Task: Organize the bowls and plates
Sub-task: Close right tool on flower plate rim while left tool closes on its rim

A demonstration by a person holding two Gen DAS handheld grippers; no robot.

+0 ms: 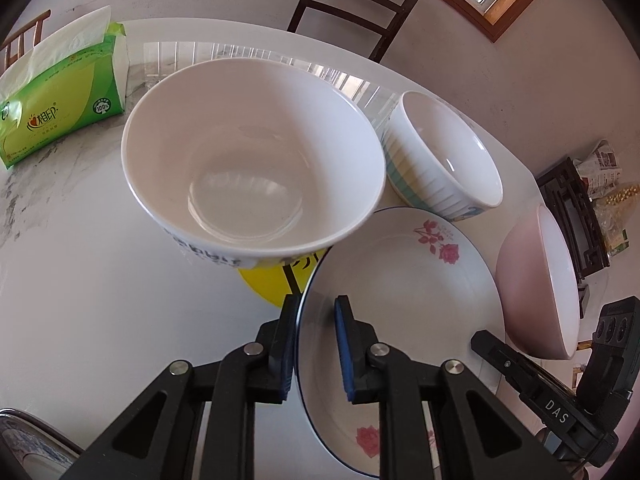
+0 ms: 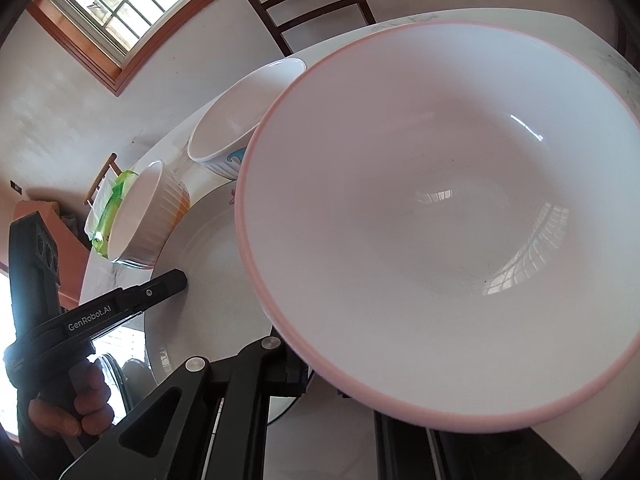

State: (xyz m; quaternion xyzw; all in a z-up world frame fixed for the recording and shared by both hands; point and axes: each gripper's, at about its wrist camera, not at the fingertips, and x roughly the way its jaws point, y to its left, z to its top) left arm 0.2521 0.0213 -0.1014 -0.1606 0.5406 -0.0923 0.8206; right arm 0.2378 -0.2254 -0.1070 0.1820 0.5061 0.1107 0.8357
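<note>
My left gripper point(image 1: 318, 320) is shut on the rim of a white plate with pink roses point(image 1: 400, 300), one pad under the rim and one inside. A large white bowl point(image 1: 252, 152) sits beyond it over a yellow object point(image 1: 264, 284). A ribbed bowl with a pale blue stripe point(image 1: 440, 160) stands to the right. My right gripper is shut on the rim of a pink bowl point(image 2: 440, 220), which fills the right wrist view and hides the fingertips; it also shows tilted at the right of the left wrist view point(image 1: 536, 288). The rose plate point(image 2: 208, 264) lies beneath it.
A green tissue pack point(image 1: 60, 104) lies at the far left of the marble table point(image 1: 80, 260). A dark wooden chair point(image 1: 352, 4) stands behind the table. A patterned dish edge point(image 1: 24, 448) shows at bottom left. The table's right edge is close to the bowls.
</note>
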